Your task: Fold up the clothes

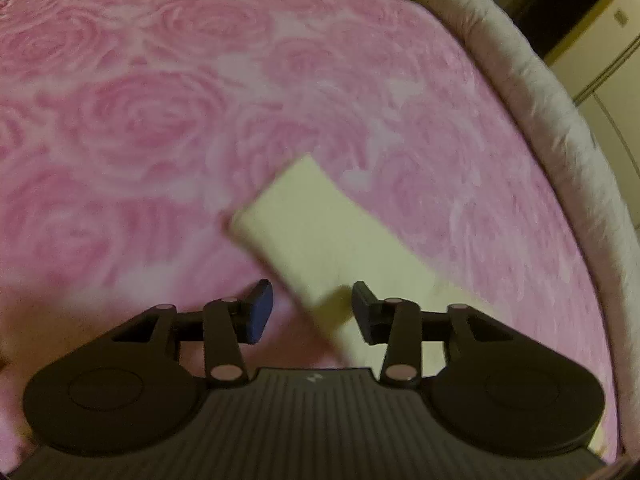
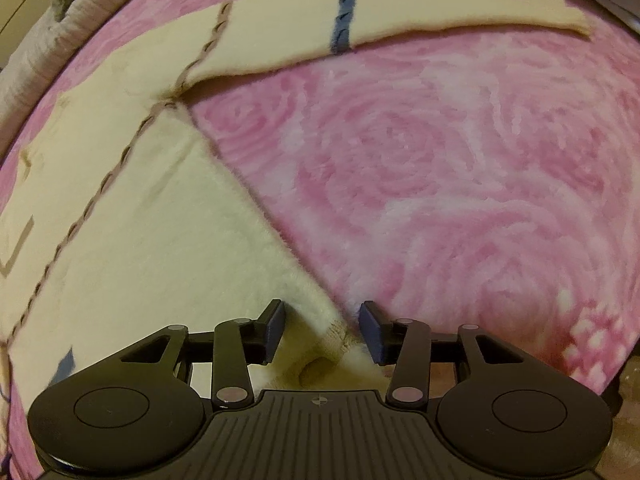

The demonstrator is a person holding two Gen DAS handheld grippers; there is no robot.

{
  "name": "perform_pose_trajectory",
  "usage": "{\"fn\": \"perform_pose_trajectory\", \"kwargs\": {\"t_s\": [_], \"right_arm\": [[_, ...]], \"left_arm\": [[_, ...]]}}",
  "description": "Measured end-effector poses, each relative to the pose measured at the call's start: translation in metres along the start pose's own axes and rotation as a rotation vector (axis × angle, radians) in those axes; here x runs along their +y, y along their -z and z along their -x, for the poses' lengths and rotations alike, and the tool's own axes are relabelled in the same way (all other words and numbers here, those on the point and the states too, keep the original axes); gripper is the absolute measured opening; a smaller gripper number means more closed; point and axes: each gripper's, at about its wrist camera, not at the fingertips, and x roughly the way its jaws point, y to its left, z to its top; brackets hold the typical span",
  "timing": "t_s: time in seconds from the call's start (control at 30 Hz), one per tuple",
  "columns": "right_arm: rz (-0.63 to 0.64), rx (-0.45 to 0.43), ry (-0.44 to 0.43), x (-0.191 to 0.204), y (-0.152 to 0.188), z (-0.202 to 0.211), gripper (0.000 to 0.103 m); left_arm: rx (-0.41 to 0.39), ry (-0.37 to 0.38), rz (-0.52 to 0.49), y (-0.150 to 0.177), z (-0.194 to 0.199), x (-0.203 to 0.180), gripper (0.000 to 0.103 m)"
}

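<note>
Cream fleece garment [image 2: 132, 216], plush, stitched with brown seam lines and one blue band, was laid flat on the pink rose-patterned bed cover [image 2: 440, 184]. Its ribbed hem corner was seen between the pads of the right tool [image 2: 322, 330], which stood parted and unpressed; nothing was gripped. One sleeve [image 1: 304, 220] was stretched beyond the left tool [image 1: 312, 312], also released, the sleeve passing near its right pad. Wide bare cover was left to the sides and beyond. The bed's grey padded edge [image 1: 532, 92] was noted farthest off.
</note>
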Motion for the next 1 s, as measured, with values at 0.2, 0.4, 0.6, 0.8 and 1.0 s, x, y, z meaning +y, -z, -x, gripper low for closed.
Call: {"fn": "perform_pose_trajectory", "kwargs": {"t_s": [0.2,0.4,0.6,0.8,1.0], "right_arm": [[0.008,-0.011,-0.014,0.002,0.001,-0.001,0.053],[0.058,-0.023,-0.047,0.01,0.005,-0.003,0.075],[-0.043,-0.148,-0.1,-0.031,-0.01,0.021,0.075],[-0.319,-0.317,-0.097,-0.147,-0.053,0.034,0.059],[-0.635,-0.466,-0.267,-0.251,-0.11,0.027,0.049]], "left_arm": [[-0.145,-0.048,-0.288,0.0,0.02,-0.021,0.007],[-0.151,-0.267,-0.504,0.031,0.012,-0.021,0.024],[-0.132,-0.373,-0.448,0.047,0.054,-0.028,0.023],[0.038,-0.167,-0.47,0.146,0.11,-0.05,0.023],[0.125,0.001,-0.398,0.238,0.147,-0.075,0.023]]}}
